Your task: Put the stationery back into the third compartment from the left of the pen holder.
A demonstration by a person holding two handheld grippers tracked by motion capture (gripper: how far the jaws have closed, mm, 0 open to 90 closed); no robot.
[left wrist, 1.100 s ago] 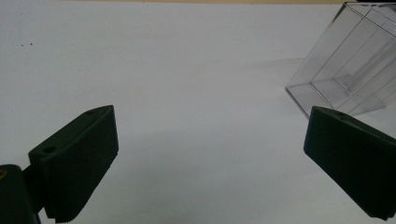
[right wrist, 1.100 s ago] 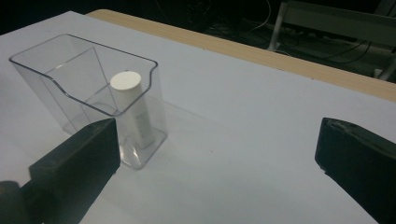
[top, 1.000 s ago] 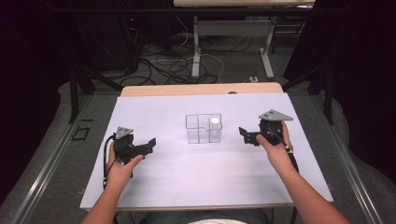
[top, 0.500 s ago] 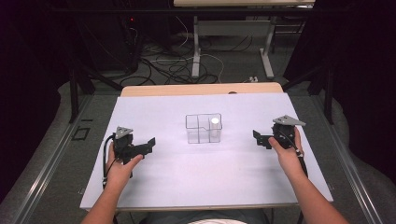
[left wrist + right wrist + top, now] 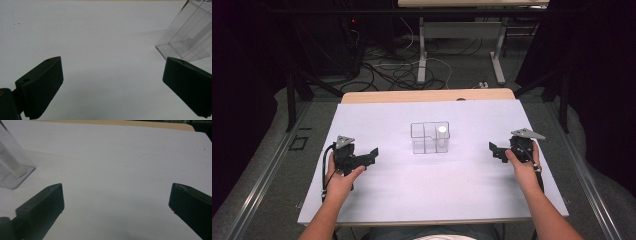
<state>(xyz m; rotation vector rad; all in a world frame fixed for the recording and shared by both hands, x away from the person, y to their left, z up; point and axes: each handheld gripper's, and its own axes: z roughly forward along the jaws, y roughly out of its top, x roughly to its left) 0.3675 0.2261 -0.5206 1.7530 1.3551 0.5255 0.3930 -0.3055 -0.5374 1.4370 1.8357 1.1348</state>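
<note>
Resting wide of clear divided box point(image 5: 430, 138), left gripper point(image 5: 371, 154) and right gripper point(image 5: 493, 150) jaws spread, empty; careless reach could topple light box, spilling white cylinder point(image 5: 441, 138).

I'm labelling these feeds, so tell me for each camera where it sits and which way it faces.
High view: above the person's side, looking forward and down at the table; both forearms, left gripper, right gripper.
Left gripper view: on that gripper, looking along open jaws over the table.
Right gripper view: likewise, jaws apart.
Shared: the clear box.

right tongs point(image 5: 496, 151) now farther right, away from the clear box point(image 5: 430, 138)
</note>
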